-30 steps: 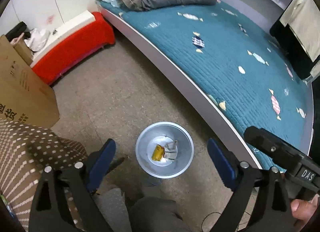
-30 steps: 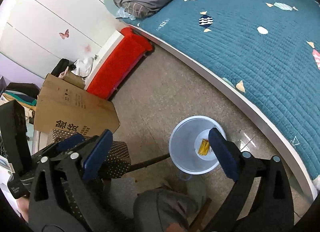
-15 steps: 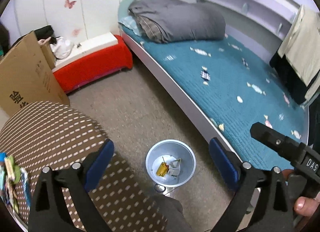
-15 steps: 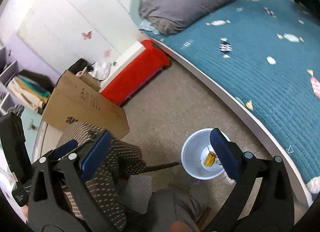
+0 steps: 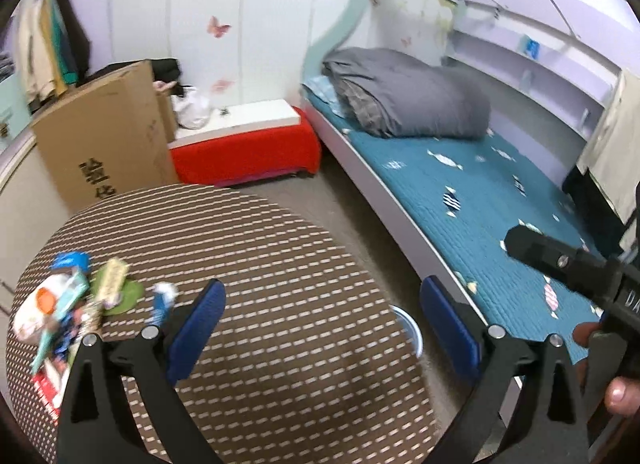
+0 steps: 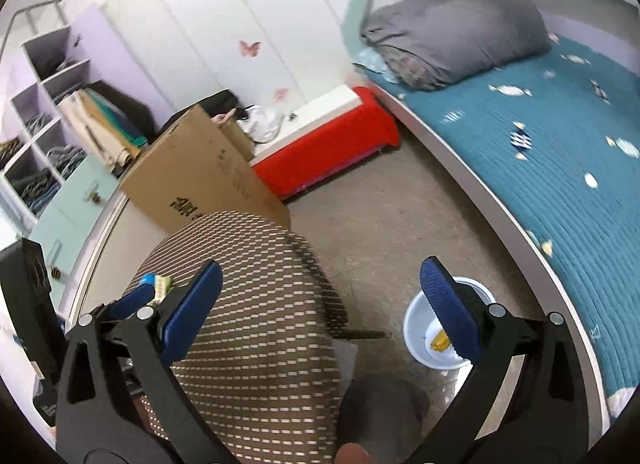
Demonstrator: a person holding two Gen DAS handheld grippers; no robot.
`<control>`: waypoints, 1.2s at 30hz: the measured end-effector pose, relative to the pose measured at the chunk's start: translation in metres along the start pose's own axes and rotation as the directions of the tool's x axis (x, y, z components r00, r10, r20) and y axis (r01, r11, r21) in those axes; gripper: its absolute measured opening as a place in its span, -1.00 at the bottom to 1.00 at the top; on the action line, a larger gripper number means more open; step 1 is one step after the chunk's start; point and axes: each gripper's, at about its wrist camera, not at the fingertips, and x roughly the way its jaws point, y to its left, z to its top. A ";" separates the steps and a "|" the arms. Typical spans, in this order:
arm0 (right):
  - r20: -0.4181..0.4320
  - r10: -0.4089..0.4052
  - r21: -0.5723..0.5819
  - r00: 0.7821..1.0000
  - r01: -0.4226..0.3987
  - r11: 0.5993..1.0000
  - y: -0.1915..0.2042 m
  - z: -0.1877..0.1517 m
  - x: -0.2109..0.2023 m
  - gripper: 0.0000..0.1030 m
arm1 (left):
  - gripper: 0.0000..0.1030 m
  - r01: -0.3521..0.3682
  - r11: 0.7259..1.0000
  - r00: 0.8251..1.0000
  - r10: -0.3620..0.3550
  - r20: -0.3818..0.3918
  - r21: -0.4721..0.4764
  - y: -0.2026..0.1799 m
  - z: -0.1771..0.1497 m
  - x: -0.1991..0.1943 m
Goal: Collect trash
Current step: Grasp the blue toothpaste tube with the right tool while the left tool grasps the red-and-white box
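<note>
A pile of wrappers and packets [image 5: 60, 312] lies on the left part of a round table [image 5: 280, 264] with a brown dotted cloth. My left gripper [image 5: 324, 318] hovers open over the table, right of the pile, with nothing between its fingers. The grey trash bin [image 6: 424, 328] stands on the floor between table and bed and holds a yellow wrapper [image 6: 440, 340]. In the left wrist view only the bin's rim [image 5: 412, 334] shows past the table edge. My right gripper [image 6: 320, 298] is open and empty above the table's right edge and the bin.
A large cardboard box [image 5: 104, 144] leans behind the table. A red-covered bench [image 5: 248, 152] stands by the wall. The bed with a teal quilt [image 5: 480, 204] and a grey duvet [image 5: 408, 100] fills the right side. Open shelves [image 6: 44, 104] are at far left.
Both views have lifted from the bin on the floor up to the table. The trash pile on the table has come into the left wrist view. Both grippers stay open.
</note>
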 end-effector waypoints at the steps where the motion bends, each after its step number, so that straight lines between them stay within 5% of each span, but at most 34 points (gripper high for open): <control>1: -0.001 0.003 -0.018 1.000 -0.003 1.000 0.010 -0.001 0.001 0.88 | 0.86 -0.016 1.000 1.000 0.017 0.007 -0.017 0.010 -0.004 -0.006; 9: -0.037 0.023 -0.165 0.999 -0.029 0.986 0.091 -0.014 0.020 0.88 | 0.86 -0.130 0.983 0.990 0.136 0.034 -0.128 0.080 -0.032 -0.041; 20: -0.140 0.029 -0.281 0.990 -0.067 0.957 0.163 -0.050 0.062 0.88 | 0.86 -0.297 0.901 0.949 0.315 0.007 -0.316 0.183 -0.094 -0.090; 31: -0.222 0.007 -0.348 0.975 -0.086 0.934 0.196 -0.079 0.101 0.88 | 0.86 -0.370 0.834 0.927 0.363 -0.096 -0.410 0.242 -0.144 -0.094; 36: -0.253 0.004 -0.354 0.967 -0.096 0.930 0.201 -0.088 0.113 0.88 | 0.86 -0.329 0.830 0.943 0.314 -0.110 -0.452 0.256 -0.150 -0.084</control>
